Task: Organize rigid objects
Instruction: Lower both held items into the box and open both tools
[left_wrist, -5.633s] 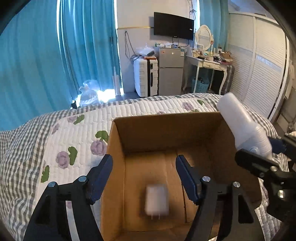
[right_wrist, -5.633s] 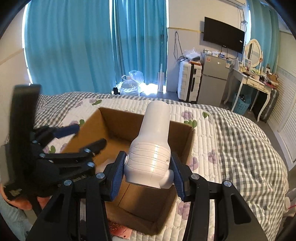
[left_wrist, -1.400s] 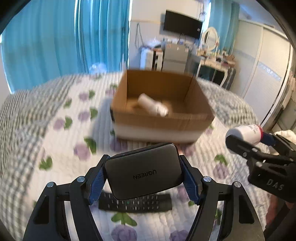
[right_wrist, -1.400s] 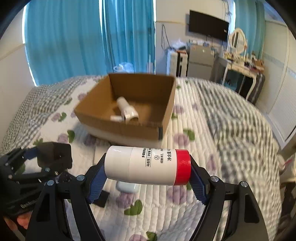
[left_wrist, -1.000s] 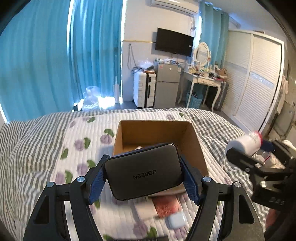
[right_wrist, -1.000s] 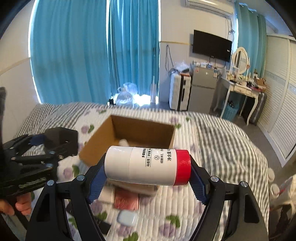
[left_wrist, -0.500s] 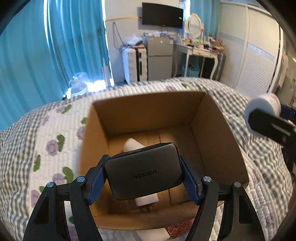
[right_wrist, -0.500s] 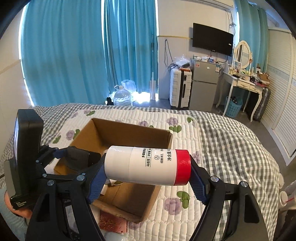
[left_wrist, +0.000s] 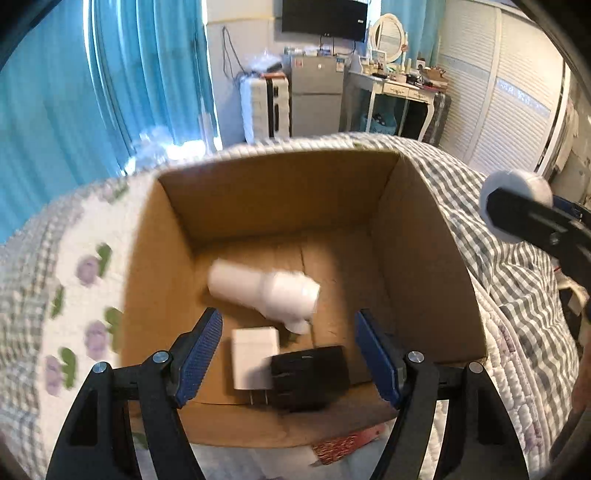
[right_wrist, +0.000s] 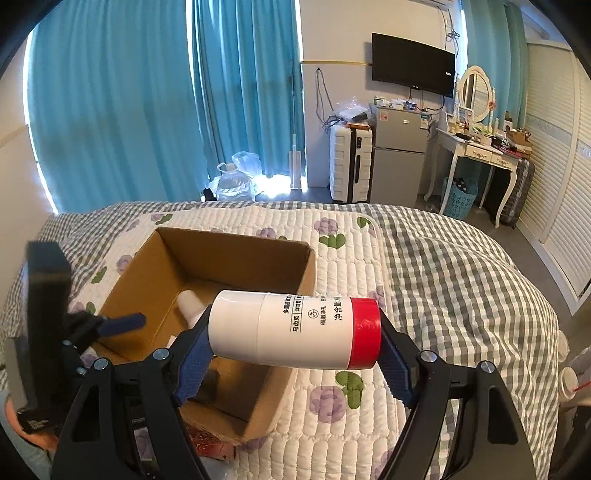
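1. The right gripper (right_wrist: 295, 350) is seen clenched on a white bottle with a red cap (right_wrist: 295, 330); the bottle is held crosswise, pads on its two ends, above the near right corner of the cardboard box (right_wrist: 236, 266); it is not yet inside.
2. The left gripper (left_wrist: 288, 354) is found released; its jaws have just been opening, and nothing is pressed between the blue pads; the black charger block (left_wrist: 308, 376) is seen below them in the box, blurred, apart from both pads.
3. The bottle is judged rigid, light to moderate in weight, smooth and likely slippery; an end-to-end grip is judged sound only while the ends stay square to the pads; a hold across the barrel would be judged less secure on so round a body.
4. The charger block is judged stiff, compact and not fragile; its flat sides are judged the proper place for a hold.
5. Also noted in the box: a white plug adapter (left_wrist: 255, 356) touching or just beside the block, and a white hair-dryer-like appliance (left_wrist: 266, 293) lying on its side behind them.
6. The box is set on a quilted bedspread (right_wrist: 369, 236) with purple flowers; the surface is judged soft and yielding, so the box may shift if knocked.
7. The room is recorded as a bedroom: teal curtains (right_wrist: 147, 92), a wall television (right_wrist: 412, 64), a white suitcase (right_wrist: 349, 162), a small fridge (right_wrist: 399, 155), a dressing table (right_wrist: 476, 147).
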